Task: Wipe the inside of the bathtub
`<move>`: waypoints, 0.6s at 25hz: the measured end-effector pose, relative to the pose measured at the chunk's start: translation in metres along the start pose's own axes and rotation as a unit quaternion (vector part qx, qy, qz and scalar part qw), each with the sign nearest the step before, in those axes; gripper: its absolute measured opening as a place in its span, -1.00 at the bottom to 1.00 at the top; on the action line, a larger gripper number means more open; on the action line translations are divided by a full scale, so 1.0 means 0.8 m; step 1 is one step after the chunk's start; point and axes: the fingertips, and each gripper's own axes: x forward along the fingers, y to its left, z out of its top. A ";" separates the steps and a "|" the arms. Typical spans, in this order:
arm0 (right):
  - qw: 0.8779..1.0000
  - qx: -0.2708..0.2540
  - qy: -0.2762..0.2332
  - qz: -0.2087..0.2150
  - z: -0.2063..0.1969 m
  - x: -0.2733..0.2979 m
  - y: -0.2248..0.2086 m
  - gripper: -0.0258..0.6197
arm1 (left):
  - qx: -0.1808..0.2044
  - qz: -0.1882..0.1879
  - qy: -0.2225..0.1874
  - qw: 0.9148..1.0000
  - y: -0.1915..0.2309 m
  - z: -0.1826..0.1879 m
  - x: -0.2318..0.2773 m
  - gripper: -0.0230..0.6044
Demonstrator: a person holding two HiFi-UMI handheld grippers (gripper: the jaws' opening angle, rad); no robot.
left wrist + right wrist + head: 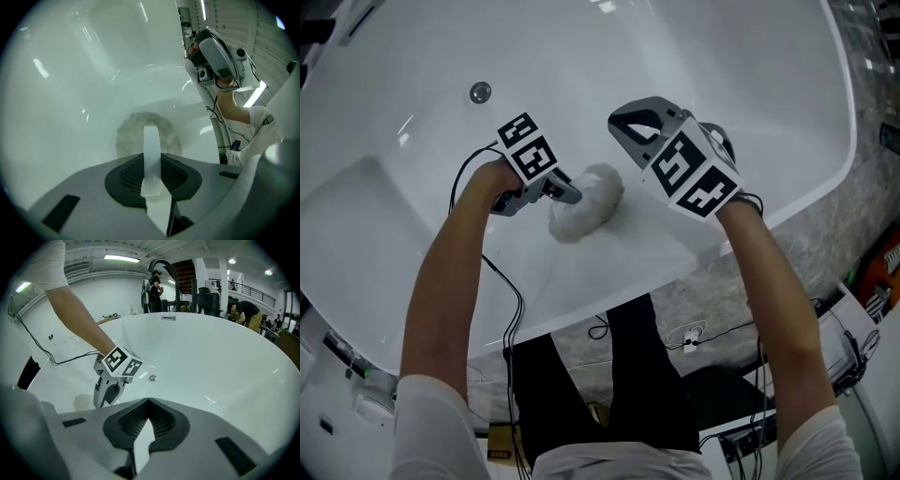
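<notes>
Inside a white tub (675, 56), a fluffy white cloth (589, 199) is pressed against the sloping near wall by the left gripper (567, 195). In the left gripper view its fingers (151, 150) are seen pressed together into one thin pale strip, with the cloth bunched just past their tips. The cloth appears to be pinched there, though the pinch itself is not clearly shown. The right gripper (144, 437) is held just beside the cloth, on its right and above the tub's near edge. Its fingers (142, 446) are closed on each other, and nothing is seen between them. A round metal drain (480, 92) is set in the tub floor, well apart from the cloth and beyond the left gripper. A black cable (511, 300) is draped from the left gripper over the tub's near rim. Beyond the far rim, two people (154, 282) are seen in the right gripper view.
</notes>
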 end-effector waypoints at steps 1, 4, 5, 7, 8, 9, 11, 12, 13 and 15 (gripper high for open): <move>1.000 -0.003 0.002 0.004 -0.002 0.002 0.002 -0.86 | 0.000 0.001 0.000 1.000 0.001 -0.001 0.000 -0.65; 1.000 -0.006 0.007 0.012 -0.005 0.007 0.009 -0.86 | 0.002 0.002 0.006 1.000 0.000 -0.007 -0.001 -0.65; 1.000 -0.008 0.007 0.014 -0.003 0.009 0.011 -0.86 | 0.002 0.002 0.009 1.000 0.000 -0.011 -0.002 -0.65; 1.000 -0.014 0.008 0.019 0.010 0.018 0.020 -0.86 | 0.000 0.002 0.009 1.000 0.003 -0.028 -0.011 -0.65; 1.000 -0.017 0.009 0.021 0.019 0.025 0.025 -0.86 | -0.002 0.002 0.008 1.000 0.006 -0.040 -0.018 -0.65; 1.000 -0.020 0.010 0.023 0.029 0.032 0.029 -0.86 | -0.003 0.001 0.007 1.000 0.009 -0.052 -0.025 -0.65; 0.999 -0.024 0.010 0.025 0.046 0.046 0.035 -0.86 | -0.007 0.000 0.010 1.000 0.015 -0.075 -0.037 -0.65; 0.999 -0.026 0.010 0.027 0.052 0.049 0.037 -0.86 | -0.010 0.000 0.013 1.000 0.016 -0.084 -0.041 -0.65; 0.999 -0.029 0.011 0.027 0.056 0.051 0.038 -0.86 | -0.012 0.001 0.017 1.000 0.017 -0.090 -0.044 -0.65; 0.999 -0.034 0.009 0.029 0.063 0.053 0.039 -0.86 | -0.018 0.002 0.020 1.000 0.017 -0.100 -0.049 -0.65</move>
